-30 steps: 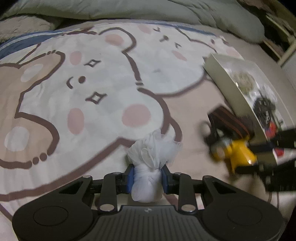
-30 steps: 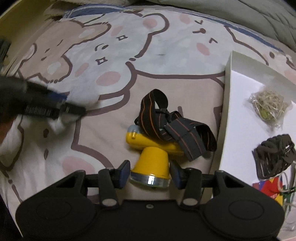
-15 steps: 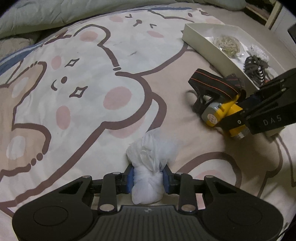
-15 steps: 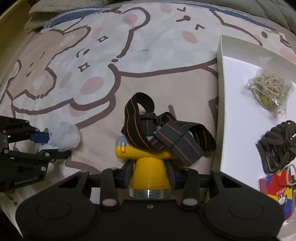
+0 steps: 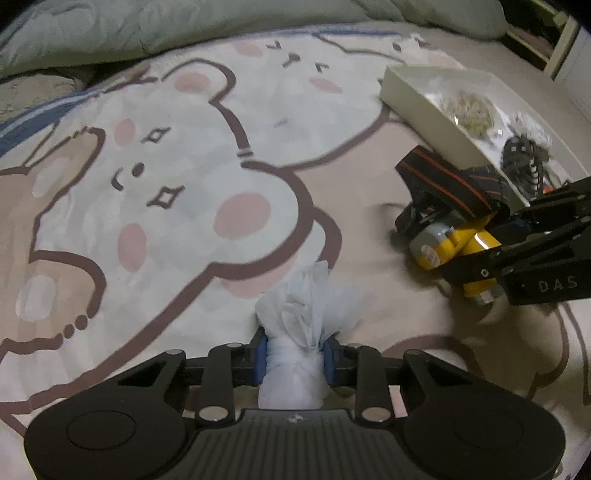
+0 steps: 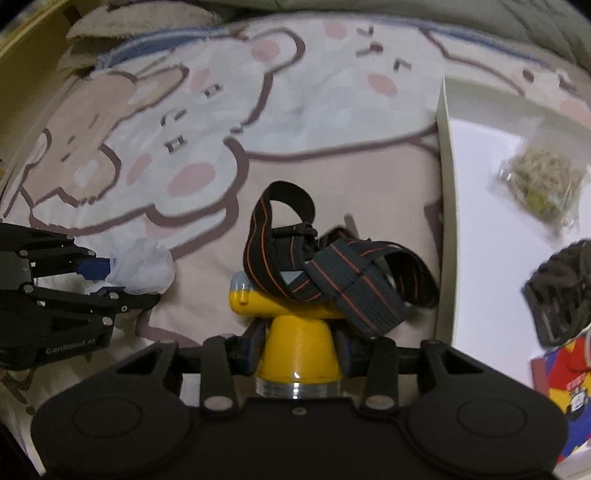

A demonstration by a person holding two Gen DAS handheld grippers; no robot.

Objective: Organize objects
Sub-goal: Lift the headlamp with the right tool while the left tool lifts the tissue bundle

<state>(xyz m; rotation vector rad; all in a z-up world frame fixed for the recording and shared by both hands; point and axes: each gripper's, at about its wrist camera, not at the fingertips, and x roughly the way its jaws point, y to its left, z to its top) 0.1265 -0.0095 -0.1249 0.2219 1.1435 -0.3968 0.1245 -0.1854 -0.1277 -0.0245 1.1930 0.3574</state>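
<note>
My left gripper point(image 5: 295, 356) is shut on a white crumpled plastic bag bundle point(image 5: 301, 332), held just above the bear-print bedsheet point(image 5: 166, 184). It also shows in the right wrist view point(image 6: 144, 269) at the left. My right gripper point(image 6: 299, 343) is shut on a yellow headlamp point(image 6: 297, 343) with a black, orange-striped strap point(image 6: 325, 266). The headlamp also shows at the right in the left wrist view point(image 5: 454, 240), beside a white box point(image 5: 417, 99).
The white box point(image 6: 480, 221) at the right holds a bag of rubber bands point(image 6: 539, 181), a black hair claw point(image 6: 561, 295) and a colourful card pack point(image 6: 569, 384). A grey-green duvet point(image 5: 184, 26) lies along the far side of the bed.
Both grippers have kept their holds. The right gripper has lifted the headlamp slightly and brought it closer to the box. The left gripper with the bundle has shifted a little.
</note>
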